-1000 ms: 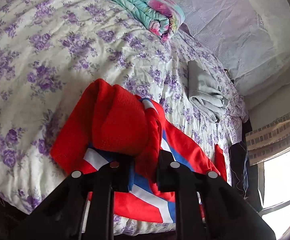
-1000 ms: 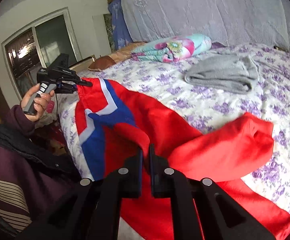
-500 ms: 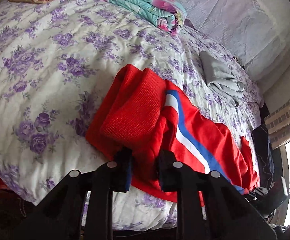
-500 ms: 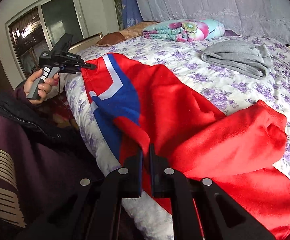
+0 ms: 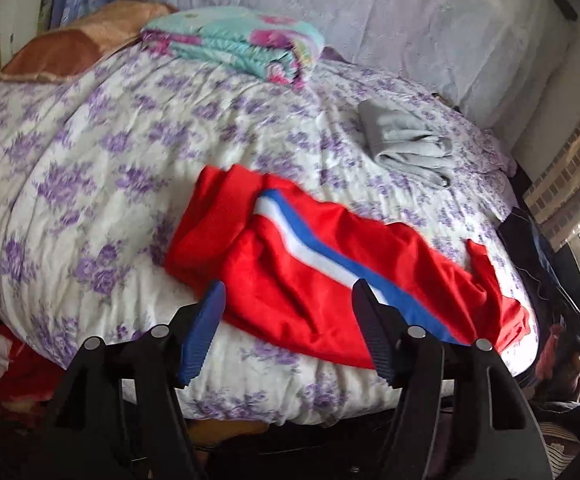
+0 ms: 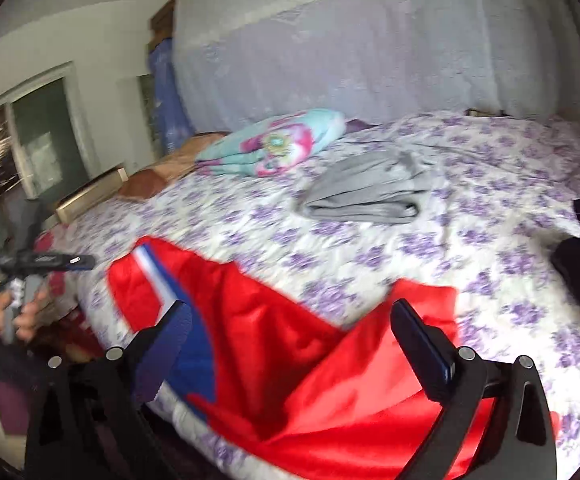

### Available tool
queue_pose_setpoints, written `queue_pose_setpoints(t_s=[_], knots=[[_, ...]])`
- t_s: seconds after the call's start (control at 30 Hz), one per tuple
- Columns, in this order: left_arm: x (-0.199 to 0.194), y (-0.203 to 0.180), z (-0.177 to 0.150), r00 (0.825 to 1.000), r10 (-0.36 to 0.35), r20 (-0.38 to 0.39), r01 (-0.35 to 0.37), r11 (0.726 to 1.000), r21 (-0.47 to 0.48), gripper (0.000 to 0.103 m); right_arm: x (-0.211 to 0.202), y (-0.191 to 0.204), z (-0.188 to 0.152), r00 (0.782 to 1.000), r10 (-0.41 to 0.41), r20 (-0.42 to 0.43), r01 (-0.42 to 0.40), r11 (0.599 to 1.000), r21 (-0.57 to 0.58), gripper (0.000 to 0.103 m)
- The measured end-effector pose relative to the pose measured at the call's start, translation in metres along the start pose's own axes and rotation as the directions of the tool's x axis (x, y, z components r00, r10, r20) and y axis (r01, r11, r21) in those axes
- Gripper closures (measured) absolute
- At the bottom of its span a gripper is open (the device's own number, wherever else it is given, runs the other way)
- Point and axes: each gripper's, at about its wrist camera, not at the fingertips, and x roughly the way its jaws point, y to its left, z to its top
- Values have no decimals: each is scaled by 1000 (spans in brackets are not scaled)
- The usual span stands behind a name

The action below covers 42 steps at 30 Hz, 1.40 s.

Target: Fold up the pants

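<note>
Both jaws have just been opening, and nothing sits between them: the left hand-held gripper [image 5: 285, 320] stands fairly wide, the right hand-held gripper [image 6: 290, 332] spread to its fullest. The red pants [image 5: 310, 264] lie released on the bed [image 5: 89, 184], just ahead of and below both sets of fingers (a leg folded over, still rumpled). I'd smooth that fold flat first, then pinch both layers near the edge before doubling again.
</note>
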Motion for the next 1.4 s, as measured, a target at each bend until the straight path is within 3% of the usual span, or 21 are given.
queue_pose_setpoints(t_s=[0.07, 0.13, 0.17, 0.23, 0.27, 0.33, 0.4, 0.47, 0.53, 0.63, 0.7, 0.77, 0.8, 0.83, 0.9, 0.93, 1.07, 1.27, 1.33, 1.37, 1.4], knots=[[4, -21, 7, 998, -58, 11, 58, 998, 28, 32, 33, 4, 11, 983, -168, -79, 166, 986, -23, 3], [27, -41, 9, 994, -106, -15, 107, 992, 63, 28, 77, 6, 6, 913, -373, -162, 368, 928, -65, 3], [44, -49, 8, 991, -123, -46, 126, 990, 66, 29, 100, 4, -1, 856, -471, -213, 463, 882, -91, 3], [84, -52, 2, 983, -139, -121, 147, 988, 56, 29, 126, -5, -27, 811, -509, -290, 500, 859, -112, 31], [104, -49, -3, 978, -131, -164, 138, 990, 35, 29, 133, -10, -40, 807, -490, -329, 481, 869, -114, 63], [131, -39, -13, 969, -136, -206, 137, 991, -8, 29, 105, -15, -49, 858, -453, -243, 460, 887, -27, 83], [128, -38, -19, 974, -146, -174, 150, 989, 9, 29, 39, -19, -54, 897, -442, -26, 442, 889, 118, 95], [126, -37, -21, 974, -157, -164, 160, 987, 8, 29, -19, -31, -73, 875, -465, 132, 425, 870, 250, 91], [125, -36, -22, 973, -168, -158, 171, 985, 4, 29, -43, -55, -104, 882, -456, 119, 389, 847, 362, 80], [124, -35, -22, 972, -171, -160, 174, 985, 0, 29, -37, -96, -149, 933, -359, -27, 327, 814, 481, 67], [124, -35, -21, 972, -165, -166, 168, 986, 5, 29, -48, -110, -161, 966, -256, 44, 187, 803, 566, 66], [124, -36, -21, 973, -157, -172, 161, 987, 11, 29, -60, -113, -156, 972, -202, 123, 93, 804, 587, 34], [124, -36, -21, 973, -154, -174, 158, 987, 12, 29, -66, -115, -152, 962, -232, 142, 103, 794, 600, 29], [124, -37, -21, 973, -153, -174, 157, 987, 11, 29, -67, -118, -149, 958, -257, 132, 126, 782, 610, 29], [124, -37, -21, 973, -152, -172, 156, 988, 7, 29, -59, -131, -140, 973, -214, 89, 116, 781, 613, 86], [124, -36, -21, 973, -153, -171, 156, 988, 3, 29, -56, -134, -135, 980, -172, 104, 74, 790, 609, 86], [124, -34, -20, 973, -166, -159, 164, 986, -23, 29, -78, -124, -114, 955, -183, 235, 37, 857, 514, 86], [122, -38, -24, 978, -151, -146, 154, 988, 5, 29, -52, -144, -164, 960, -278, 33, 215, 807, 551, 82], [120, -39, -25, 977, -147, -155, 151, 989, 12, 29, -68, -132, -162, 930, -366, 39, 297, 809, 508, 61], [118, -39, -26, 976, -146, -162, 150, 989, 14, 29, -82, -128, -161, 894, -445, 48, 362, 781, 509, 40], [115, -40, -27, 975, -141, -170, 146, 989, 22, 29, -99, -127, -160, 850, -523, 65, 416, 742, 526, 34]])
